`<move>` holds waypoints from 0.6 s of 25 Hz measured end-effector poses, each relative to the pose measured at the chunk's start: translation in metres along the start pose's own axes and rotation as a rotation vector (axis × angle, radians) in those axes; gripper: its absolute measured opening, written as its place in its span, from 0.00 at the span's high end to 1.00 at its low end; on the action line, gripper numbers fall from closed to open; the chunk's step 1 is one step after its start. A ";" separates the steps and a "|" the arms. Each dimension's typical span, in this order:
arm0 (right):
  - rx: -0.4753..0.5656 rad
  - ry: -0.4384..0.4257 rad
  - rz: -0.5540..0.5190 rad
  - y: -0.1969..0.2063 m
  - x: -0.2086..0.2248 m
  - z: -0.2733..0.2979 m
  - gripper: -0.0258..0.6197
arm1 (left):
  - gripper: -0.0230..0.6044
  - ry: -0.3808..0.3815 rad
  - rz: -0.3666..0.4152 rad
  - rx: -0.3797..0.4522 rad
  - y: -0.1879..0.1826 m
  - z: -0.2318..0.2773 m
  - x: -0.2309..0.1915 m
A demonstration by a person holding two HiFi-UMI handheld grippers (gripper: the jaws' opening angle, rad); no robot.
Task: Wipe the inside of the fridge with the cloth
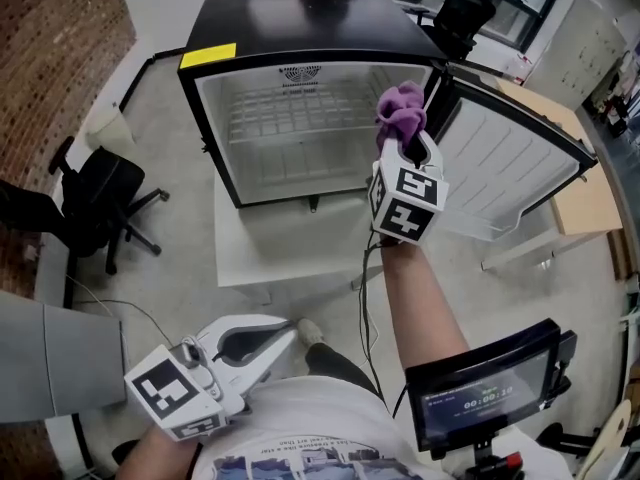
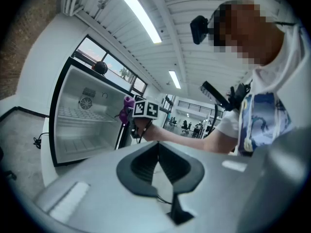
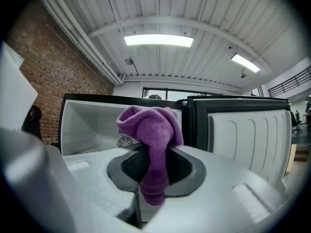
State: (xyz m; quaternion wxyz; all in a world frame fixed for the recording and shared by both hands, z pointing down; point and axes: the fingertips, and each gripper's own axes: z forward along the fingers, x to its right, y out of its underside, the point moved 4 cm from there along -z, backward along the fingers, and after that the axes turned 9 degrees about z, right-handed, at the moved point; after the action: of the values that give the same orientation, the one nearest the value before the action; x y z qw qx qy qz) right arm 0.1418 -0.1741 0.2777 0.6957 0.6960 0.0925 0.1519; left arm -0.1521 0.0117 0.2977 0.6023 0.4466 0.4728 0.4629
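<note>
Your right claw (image 1: pixel 408 146) is clamped on the purple cloth (image 1: pixel 400 111), bunched above the jaws. Your forearm (image 1: pixel 420 298) is stretched forward with the claw tipped up, just before the right edge of the fridge (image 1: pixel 300 28) opening. The right gripper view adds a cloth tail hanging down between the jaws. Your left claw (image 1: pixel 270 346) has its jaws pressed together and sits low by your torso, well back from the fridge. The door (image 1: pixel 520 158) is swung wide to the fridge's right. The wire shelf (image 1: pixel 290 113) is inside the fridge, and the white surface (image 1: pixel 290 248) juts out in front of it.
</note>
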 end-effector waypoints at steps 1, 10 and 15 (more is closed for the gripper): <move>-0.001 -0.011 0.005 0.000 -0.001 0.002 0.84 | 0.95 -0.001 0.003 0.000 -0.001 0.001 0.000; -0.040 -0.093 -0.074 -0.001 -0.014 0.060 0.84 | 0.95 -0.044 0.014 0.003 -0.009 0.006 -0.008; -0.030 -0.103 -0.145 -0.004 -0.023 0.103 0.84 | 0.95 -0.100 0.004 0.008 -0.011 0.009 -0.023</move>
State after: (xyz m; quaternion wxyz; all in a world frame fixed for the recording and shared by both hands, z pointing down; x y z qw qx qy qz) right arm 0.1557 -0.2791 0.2731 0.7190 0.6839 0.1043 0.0665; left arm -0.1450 -0.0141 0.2916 0.6225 0.4726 0.4428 0.4394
